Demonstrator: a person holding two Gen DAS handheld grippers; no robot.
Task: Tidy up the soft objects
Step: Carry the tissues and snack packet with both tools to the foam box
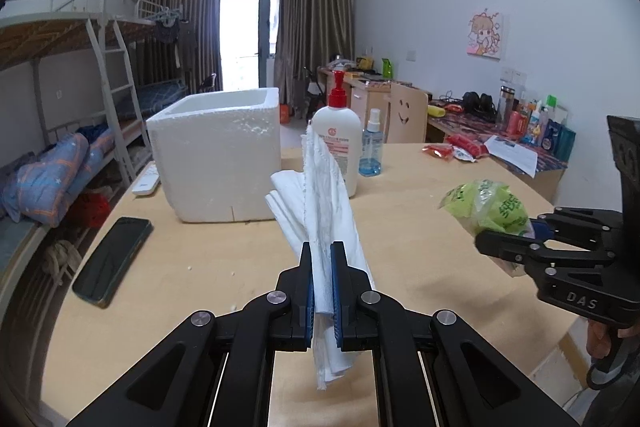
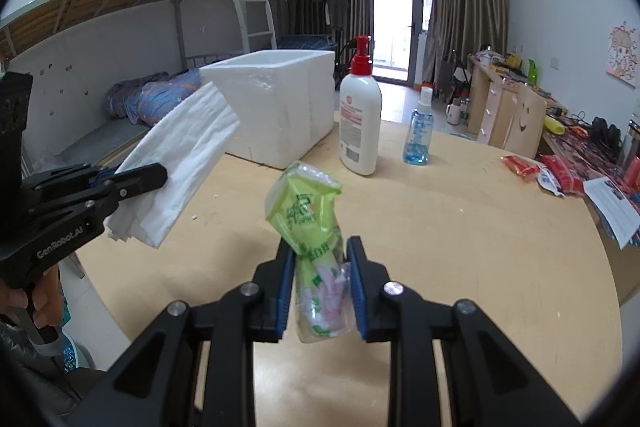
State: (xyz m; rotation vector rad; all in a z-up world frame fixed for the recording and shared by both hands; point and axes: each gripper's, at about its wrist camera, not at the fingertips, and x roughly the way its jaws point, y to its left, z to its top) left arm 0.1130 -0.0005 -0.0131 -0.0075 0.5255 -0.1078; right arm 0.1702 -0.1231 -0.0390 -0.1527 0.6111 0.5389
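My left gripper is shut on a stack of white tissues, which stands up between the blue pads above the wooden table. In the right wrist view the same tissues fan out from the left gripper at the left. My right gripper is shut on a green tissue pack in clear plastic, held above the table. The left wrist view shows that green pack at the right, in the right gripper. An open white foam box stands at the table's far left, also the foam box.
A white pump bottle and a blue spray bottle stand beside the foam box. A dark phone and a white remote lie at the left edge. Red snack packets and a paper sheet lie far right.
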